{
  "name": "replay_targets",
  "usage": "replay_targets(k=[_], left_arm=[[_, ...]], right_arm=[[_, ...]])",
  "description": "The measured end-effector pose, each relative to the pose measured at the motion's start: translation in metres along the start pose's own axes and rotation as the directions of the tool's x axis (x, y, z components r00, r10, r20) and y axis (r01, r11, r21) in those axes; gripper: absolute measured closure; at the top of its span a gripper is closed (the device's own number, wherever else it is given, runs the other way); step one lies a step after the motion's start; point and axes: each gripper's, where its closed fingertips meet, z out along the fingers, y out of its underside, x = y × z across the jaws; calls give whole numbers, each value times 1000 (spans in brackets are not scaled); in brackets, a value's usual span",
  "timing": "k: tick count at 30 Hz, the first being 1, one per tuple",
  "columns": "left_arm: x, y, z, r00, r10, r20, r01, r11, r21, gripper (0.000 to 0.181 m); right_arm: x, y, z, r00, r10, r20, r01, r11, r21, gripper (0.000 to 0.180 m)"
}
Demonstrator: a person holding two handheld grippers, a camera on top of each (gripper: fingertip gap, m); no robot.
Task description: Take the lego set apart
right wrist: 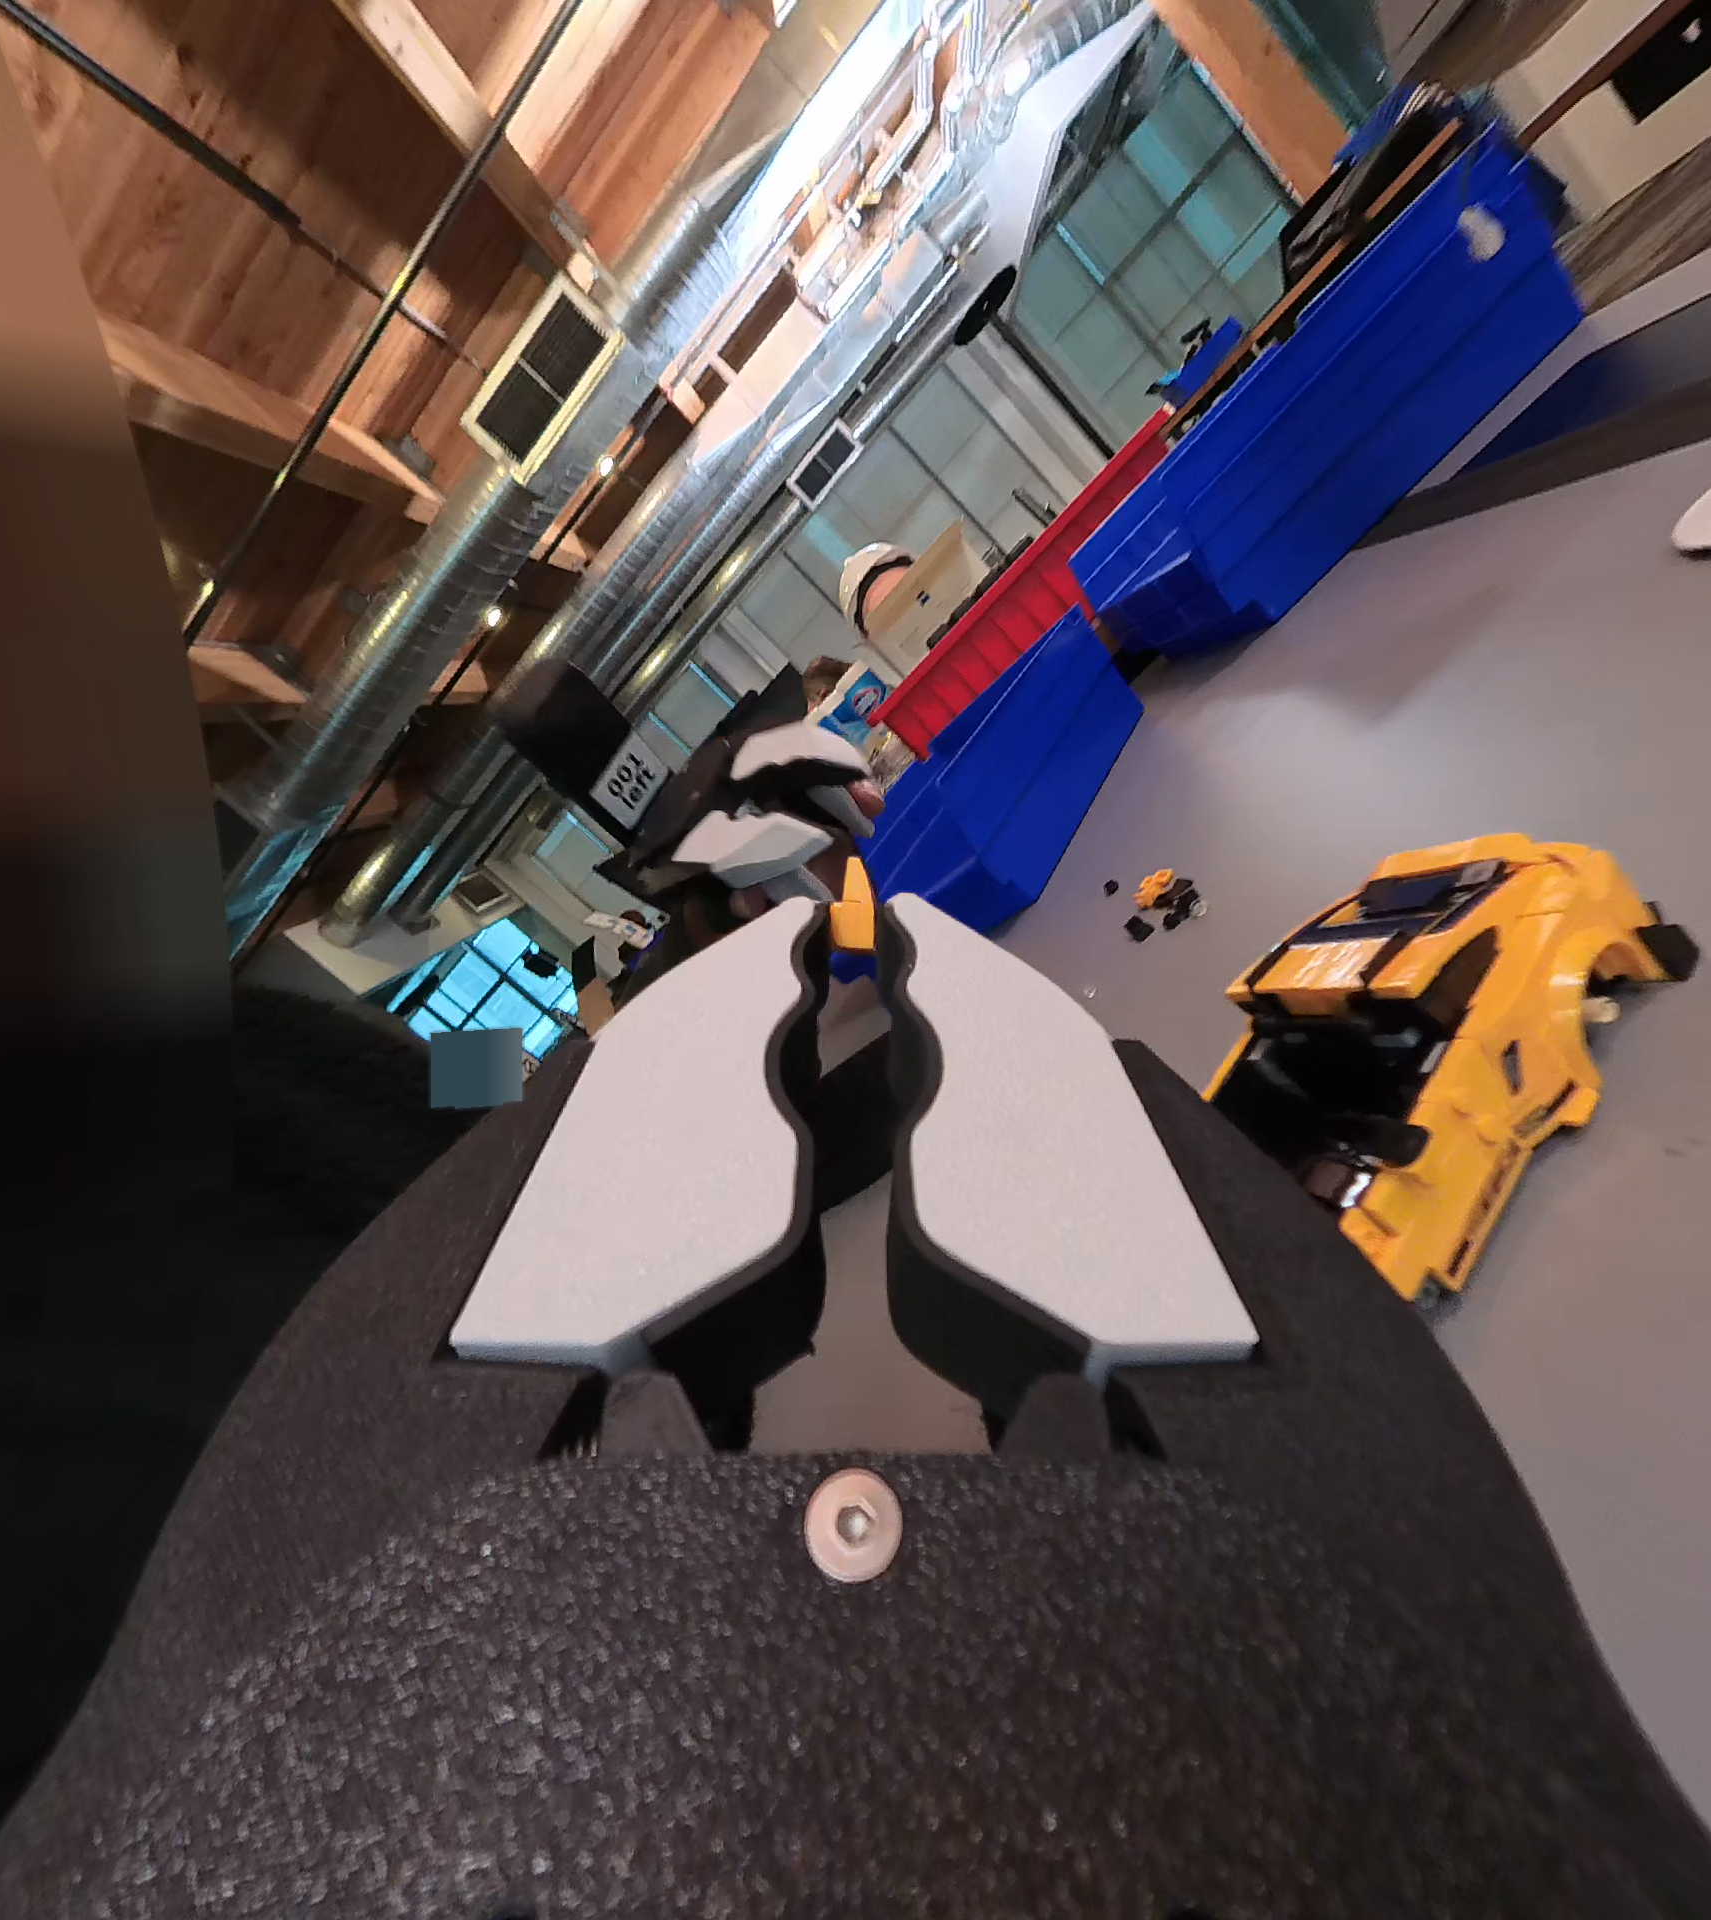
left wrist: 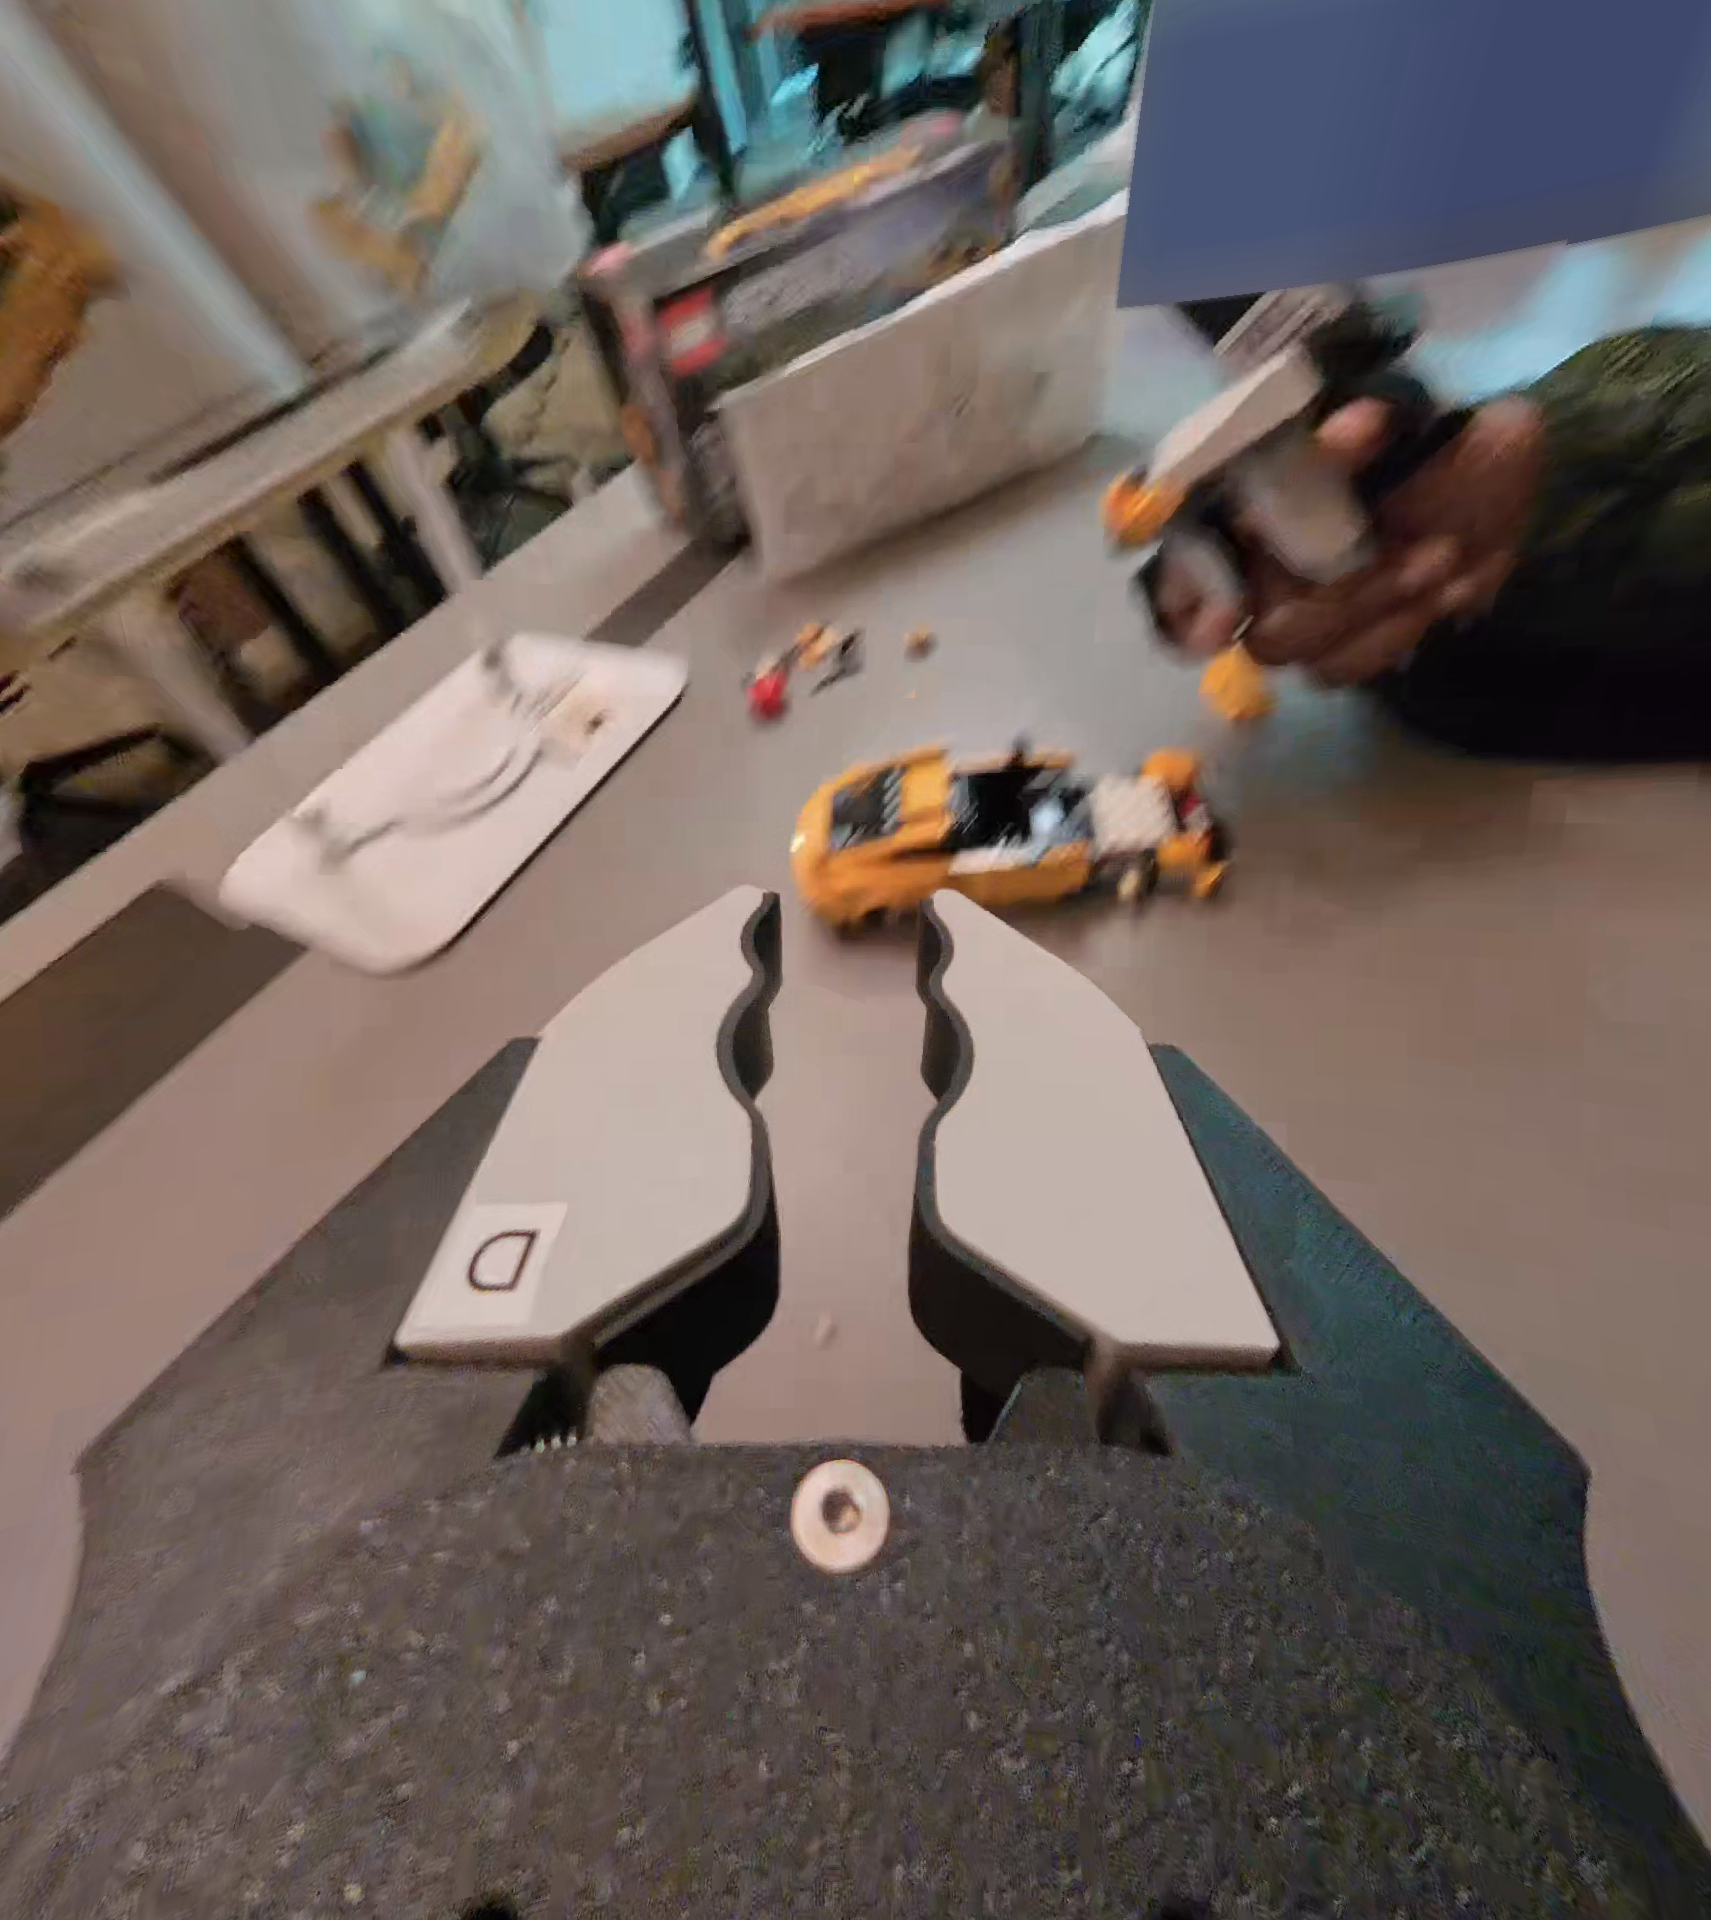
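A yellow lego car (left wrist: pixel 1007 831), partly taken apart with its dark inside showing, rests on the grey table (left wrist: pixel 1453 1039). My left gripper (left wrist: pixel 849 914) is open and empty, just short of the car's near end and above the table. My right gripper (right wrist: pixel 852 916) is shut on a small yellow piece (right wrist: pixel 852 930) and is held up off the table, with the car (right wrist: pixel 1433 1049) to its right. In the left wrist view the right gripper (left wrist: pixel 1157 509) is blurred at the upper right, in a hand. Another yellow piece (left wrist: pixel 1235 686) shows below that hand.
Small loose pieces (left wrist: pixel 809 665) lie beyond the car, also in the right wrist view (right wrist: pixel 1163 899). A white tray (left wrist: pixel 456 800) lies left of them. The lego box (left wrist: pixel 716 343) and a white sheet (left wrist: pixel 913 416) stand at the back. Blue bins (right wrist: pixel 1298 499) and a red bin (right wrist: pixel 1017 613) line the table. The left gripper's tips are roughly 15 cm from the right gripper's.
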Motion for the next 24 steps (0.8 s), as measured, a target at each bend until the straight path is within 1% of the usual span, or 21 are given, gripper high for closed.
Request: replay_targets(k=[2,5,9,13,16,18,21,24], left_arm=[[25,-22,32,997,8,-72,-3,998,69,158],[55,-36,70,988,14,-154,-1,996,88,158],[82,-44,95,966,-66,-248,89,993,83,160],[92,-51,102,936,-166,-310,205,974,98,164],[92,-55,101,935,-167,-312,215,968,128,173],[93,-56,100,937,-162,-311,213,967,137,171],[92,-55,100,928,-196,-316,248,959,136,169],[89,-53,99,910,-251,-331,306,944,127,172]], right_arm=[[-2,4,3,1000,-7,7,7,1000,-18,172],[-7,8,6,1000,-16,26,17,999,-31,172],[-13,8,7,998,-41,40,42,999,-35,172],[-18,6,7,994,-101,42,102,995,-14,172],[-20,6,8,991,-126,46,127,992,-12,172],[-21,6,8,987,-155,39,156,988,-7,172],[-19,7,10,959,-283,-20,282,959,-21,172],[-17,9,11,888,-451,-92,447,893,-57,172]])
